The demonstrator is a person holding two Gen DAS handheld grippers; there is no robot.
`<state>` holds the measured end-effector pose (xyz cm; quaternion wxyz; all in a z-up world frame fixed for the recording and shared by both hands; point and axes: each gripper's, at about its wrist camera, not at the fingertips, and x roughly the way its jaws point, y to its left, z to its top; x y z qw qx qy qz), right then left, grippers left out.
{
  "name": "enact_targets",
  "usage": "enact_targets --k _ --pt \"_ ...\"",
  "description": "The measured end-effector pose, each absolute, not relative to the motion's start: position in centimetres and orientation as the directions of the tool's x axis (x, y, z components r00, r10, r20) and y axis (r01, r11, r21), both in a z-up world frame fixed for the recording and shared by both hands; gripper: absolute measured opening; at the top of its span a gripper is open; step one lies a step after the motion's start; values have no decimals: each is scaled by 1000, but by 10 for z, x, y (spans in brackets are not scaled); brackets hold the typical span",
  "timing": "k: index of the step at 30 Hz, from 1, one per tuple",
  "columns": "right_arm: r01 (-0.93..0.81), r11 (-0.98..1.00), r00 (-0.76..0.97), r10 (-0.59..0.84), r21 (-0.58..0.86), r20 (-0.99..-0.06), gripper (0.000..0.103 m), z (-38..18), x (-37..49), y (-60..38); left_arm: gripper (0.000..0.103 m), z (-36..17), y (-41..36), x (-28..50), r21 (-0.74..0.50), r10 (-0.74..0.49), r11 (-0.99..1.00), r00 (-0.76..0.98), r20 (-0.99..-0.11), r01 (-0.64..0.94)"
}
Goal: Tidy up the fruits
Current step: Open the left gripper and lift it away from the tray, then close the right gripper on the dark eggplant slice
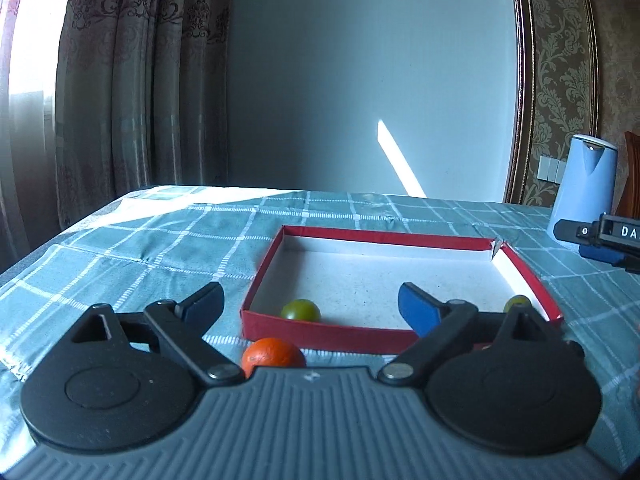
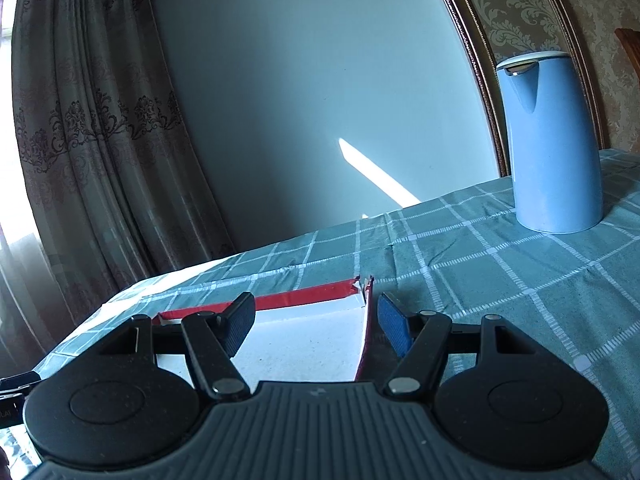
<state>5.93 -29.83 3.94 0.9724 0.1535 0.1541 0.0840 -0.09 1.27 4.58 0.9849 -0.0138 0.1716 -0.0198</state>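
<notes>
1. Our left claw (image 1: 310,306) is spread wide and holds nothing; one orange (image 1: 273,353) sits just in front of it on the checked tablecloth (image 1: 120,248), against the outside of the red box (image 1: 320,334).
2. Our right claw (image 2: 316,320) is also wide and empty, straddling the box's right wall (image 2: 366,340).
3. Inside the box lie two green fruits: one (image 1: 300,310) near the front wall, one (image 1: 517,302) half hidden behind our left claw's arm.
4. Only the left view shows any fruit; the right view shows the box's white floor.
5. One blue kettle (image 2: 550,140) stands farther back, right of the box.
</notes>
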Motion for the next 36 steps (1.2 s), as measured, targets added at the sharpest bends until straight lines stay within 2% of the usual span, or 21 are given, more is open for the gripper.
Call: enact_targets --k 1,5,10,17,20,26,27,29,30,36 --pt "-149 938 935 237 314 -263 67 41 51 -294 99 43 17 -9 -32 -38 999 943 -331 29" --pt "-311 921 904 363 236 -224 67 36 12 -270 101 33 40 -29 -62 -25 998 957 -288 8" --pt "-397 910 851 413 118 -325 67 21 -21 -240 101 23 58 -25 -146 -7 988 950 -313 -41" --pt "-255 964 861 264 81 -434 67 9 -28 -255 103 20 68 -28 -205 -36 978 949 -312 -30" --pt "-201 980 860 182 11 -477 67 5 -15 -258 103 19 68 -29 -203 -31 979 951 -307 -33" --pt "-176 984 821 137 -19 -554 67 -4 10 -260 103 18 69 -26 -209 -37 977 946 -323 -33" --pt "-180 983 818 137 -23 -559 63 -5 12 -258 103 18 69 -26 -211 -39 977 944 -327 -33" --pt "-193 981 803 146 -21 -577 39 -7 16 -256 103 18 69 -25 -212 -41 977 943 -330 -32" --pt "-200 980 799 156 -12 -581 34 -7 17 -257 103 18 69 -25 -213 -41 977 943 -330 -32" --pt "-191 981 825 173 22 -538 34 -1 10 -260 103 18 69 -25 -213 -41 977 943 -330 -32"
